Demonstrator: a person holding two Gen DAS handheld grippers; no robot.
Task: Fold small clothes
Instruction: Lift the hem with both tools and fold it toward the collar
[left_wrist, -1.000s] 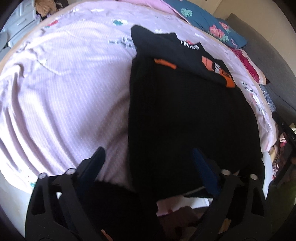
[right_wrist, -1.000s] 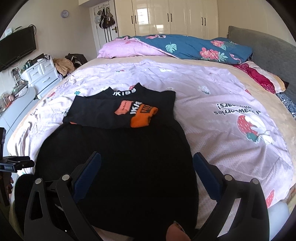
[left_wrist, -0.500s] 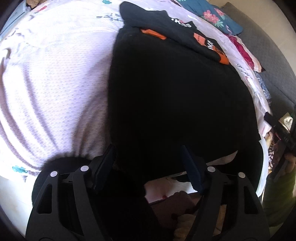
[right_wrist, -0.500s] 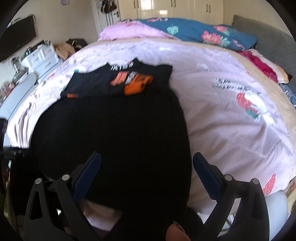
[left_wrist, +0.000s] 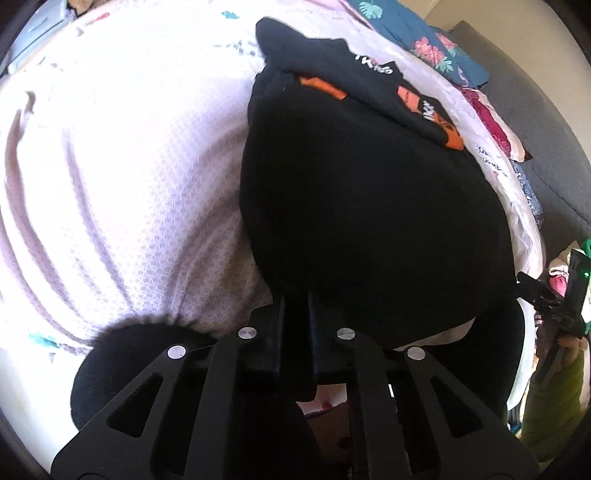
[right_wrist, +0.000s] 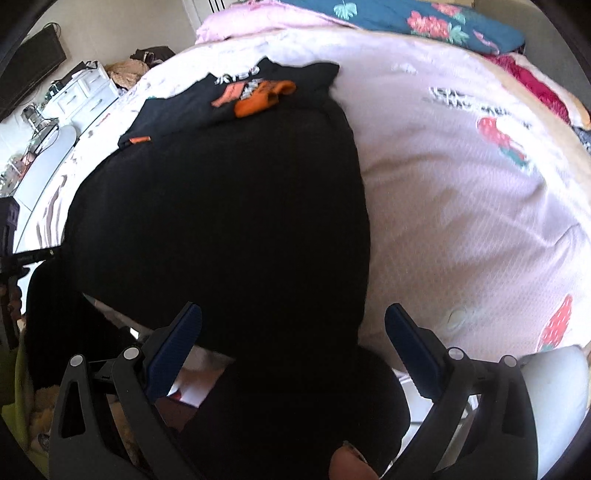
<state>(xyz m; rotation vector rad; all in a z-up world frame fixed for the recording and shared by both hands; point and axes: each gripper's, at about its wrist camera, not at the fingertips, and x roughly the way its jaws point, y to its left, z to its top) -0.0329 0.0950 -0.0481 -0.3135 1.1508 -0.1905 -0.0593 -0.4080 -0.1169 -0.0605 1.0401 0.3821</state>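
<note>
A black garment (left_wrist: 369, 206) lies spread flat on the pale pink bed, with its near edge at the bed's front edge; it also shows in the right wrist view (right_wrist: 229, 206). A folded black top with orange print (left_wrist: 369, 85) lies at its far end, also seen in the right wrist view (right_wrist: 255, 92). My left gripper (left_wrist: 295, 306) is shut on the black garment's near edge. My right gripper (right_wrist: 293, 328) is open, its blue pads (right_wrist: 177, 343) either side of the garment's near right part.
The pink bedcover (right_wrist: 461, 184) with strawberry prints stretches to the right and far side. A blue floral pillow (right_wrist: 424, 18) lies at the head. White drawers (right_wrist: 85, 92) and a TV stand at left. The right gripper shows at the left wrist view's right edge (left_wrist: 554, 299).
My left gripper has closed on the black garment's near edge; it was open before. Both grippers have dropped lower and nearer to the garment's front edge.
</note>
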